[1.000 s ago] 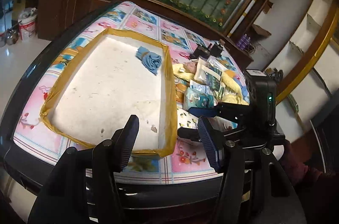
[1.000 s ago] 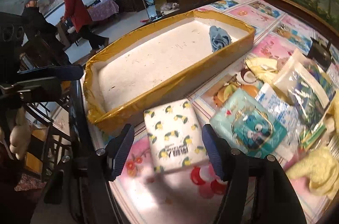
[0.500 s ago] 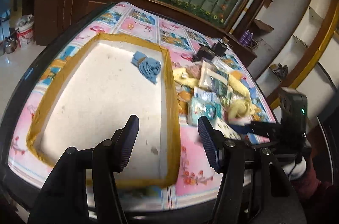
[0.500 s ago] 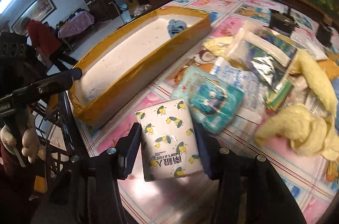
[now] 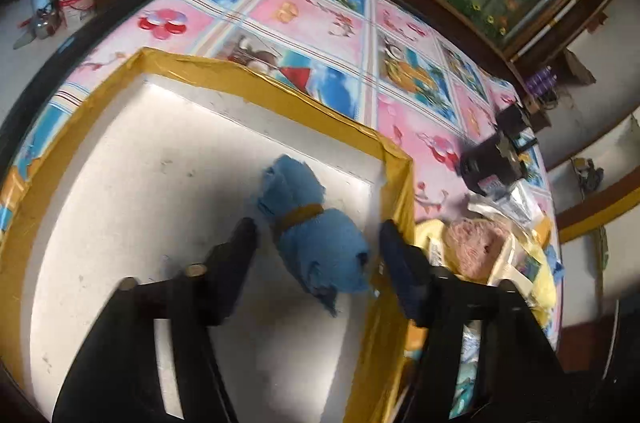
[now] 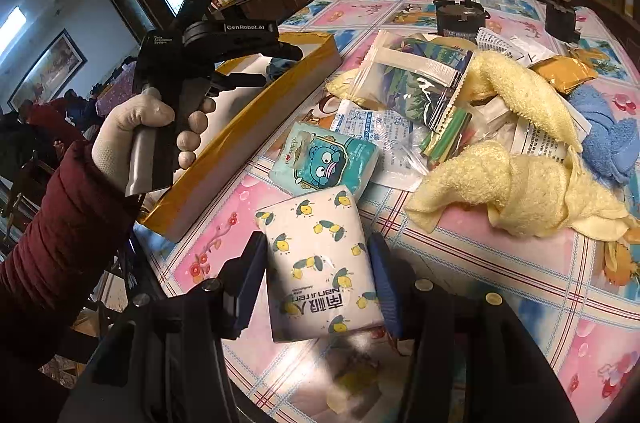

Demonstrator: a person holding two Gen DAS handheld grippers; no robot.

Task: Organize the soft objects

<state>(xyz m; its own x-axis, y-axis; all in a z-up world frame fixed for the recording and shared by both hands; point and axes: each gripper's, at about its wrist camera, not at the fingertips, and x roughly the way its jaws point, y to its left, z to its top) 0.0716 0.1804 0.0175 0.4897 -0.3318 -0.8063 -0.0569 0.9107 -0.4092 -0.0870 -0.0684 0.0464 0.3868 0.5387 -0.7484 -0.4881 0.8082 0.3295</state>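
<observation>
Left gripper (image 5: 314,255) over the shallow white foam tray (image 5: 276,89) with its gold-taped rim; jaws have just been closing around a fuzzy blue cloth roll (image 5: 316,243) tied with a tan band, lying in the tray's 2 o'clock corner, pads not yet touching it. Right gripper (image 6: 318,273) clenched on a soft white lemon-print tissue pack (image 6: 320,263); glossy teal tissue pack (image 6: 326,161) at its 12 o'clock, nubbly yellow towels (image 6: 516,183) at 2 o'clock.

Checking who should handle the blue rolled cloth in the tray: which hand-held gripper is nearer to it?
Left. The left hand-held gripper straddles the blue rolled cloth inside the yellow-edged tray, jaws closing. The right hand-held gripper is outside the tray, clamped on the lemon-print tissue pack.
</observation>
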